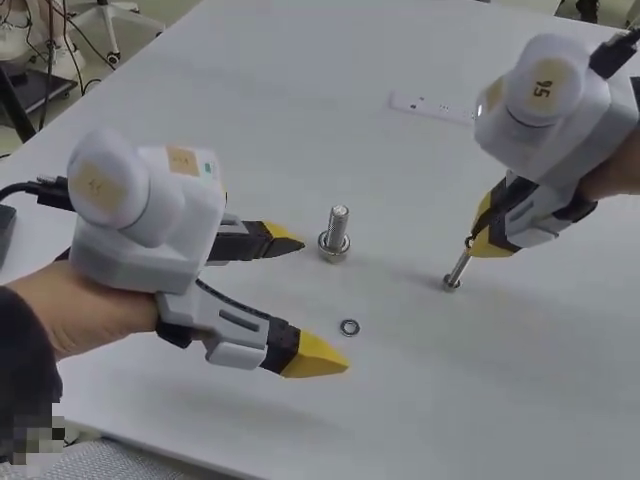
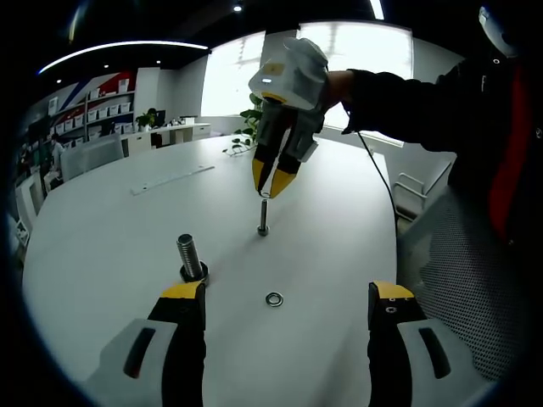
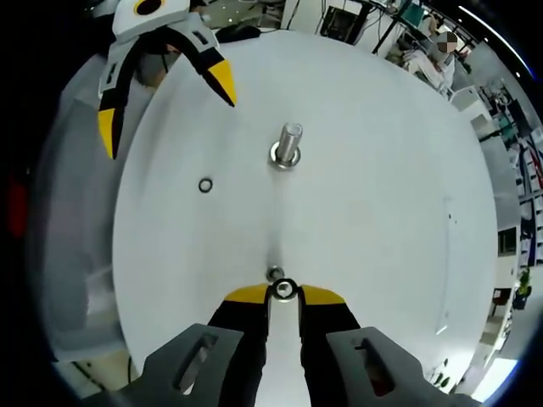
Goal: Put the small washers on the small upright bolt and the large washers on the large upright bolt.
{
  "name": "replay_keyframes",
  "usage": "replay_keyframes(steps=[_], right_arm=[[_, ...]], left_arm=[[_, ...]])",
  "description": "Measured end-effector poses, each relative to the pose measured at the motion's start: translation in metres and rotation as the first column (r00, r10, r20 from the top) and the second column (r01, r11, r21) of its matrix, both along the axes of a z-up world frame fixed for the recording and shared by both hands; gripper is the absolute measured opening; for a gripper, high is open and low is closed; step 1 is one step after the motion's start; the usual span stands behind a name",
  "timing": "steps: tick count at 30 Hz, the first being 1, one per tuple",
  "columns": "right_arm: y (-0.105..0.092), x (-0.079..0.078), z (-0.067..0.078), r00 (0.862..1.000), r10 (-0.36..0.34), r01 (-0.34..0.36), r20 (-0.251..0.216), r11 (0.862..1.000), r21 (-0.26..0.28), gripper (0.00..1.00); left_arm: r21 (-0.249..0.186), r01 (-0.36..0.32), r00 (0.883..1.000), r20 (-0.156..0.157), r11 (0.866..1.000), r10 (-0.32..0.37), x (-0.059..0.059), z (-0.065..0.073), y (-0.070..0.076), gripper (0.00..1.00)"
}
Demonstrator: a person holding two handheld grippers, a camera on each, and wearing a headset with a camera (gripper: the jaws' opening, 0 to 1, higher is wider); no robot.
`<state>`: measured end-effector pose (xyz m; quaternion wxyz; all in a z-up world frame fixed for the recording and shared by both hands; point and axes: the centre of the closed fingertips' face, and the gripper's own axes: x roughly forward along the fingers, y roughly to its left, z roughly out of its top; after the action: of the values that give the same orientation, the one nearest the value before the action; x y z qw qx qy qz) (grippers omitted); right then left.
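Observation:
The large upright bolt (image 1: 337, 230) (image 2: 191, 256) (image 3: 288, 142) stands mid-table with a washer round its base. The thin small bolt (image 1: 457, 270) (image 2: 263, 217) (image 3: 275, 274) stands to its right. My right gripper (image 1: 478, 243) (image 3: 285, 292) is shut on a small washer (image 3: 285, 290), held just above the small bolt's top. A loose small washer (image 1: 349, 327) (image 2: 274, 298) (image 3: 205, 185) lies flat on the white table (image 1: 300, 90). My left gripper (image 1: 312, 300) (image 2: 287, 292) hovers open, and the loose washer sits just beyond its fingertips.
A flat white strip (image 1: 425, 103) (image 2: 170, 180) lies at the far side of the table. Chair legs and cables (image 1: 90, 40) stand on the floor beyond the table's left edge. The table's near edge runs just below my left hand.

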<state>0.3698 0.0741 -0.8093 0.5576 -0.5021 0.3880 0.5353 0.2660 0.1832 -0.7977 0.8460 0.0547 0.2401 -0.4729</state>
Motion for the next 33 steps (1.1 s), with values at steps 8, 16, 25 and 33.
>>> replay_keyframes(steps=[8, 16, 25, 33], right_arm=[[0.000, 0.001, -0.006, 1.000, 0.001, -0.001, -0.015, 1.000, -0.006, 0.14], [0.000, 0.002, -0.010, 1.000, 0.000, 0.000, -0.025, 1.000, -0.009, 0.14], [-0.002, 0.001, -0.018, 0.999, -0.005, 0.005, -0.040, 1.000, -0.011, 0.14], [-0.002, -0.002, -0.029, 0.998, -0.007, 0.006, -0.056, 1.000, -0.020, 0.14]], left_arm=[[0.000, 0.002, 1.000, -0.005, 1.000, -0.002, 0.000, -0.001, -0.001, 0.78], [0.002, 0.004, 1.000, -0.011, 1.000, -0.004, -0.001, -0.003, -0.001, 0.78], [0.007, 0.008, 1.000, -0.016, 1.000, -0.008, -0.002, -0.005, -0.002, 0.78], [0.011, 0.011, 1.000, -0.023, 1.000, -0.010, -0.003, -0.007, -0.002, 0.78]])
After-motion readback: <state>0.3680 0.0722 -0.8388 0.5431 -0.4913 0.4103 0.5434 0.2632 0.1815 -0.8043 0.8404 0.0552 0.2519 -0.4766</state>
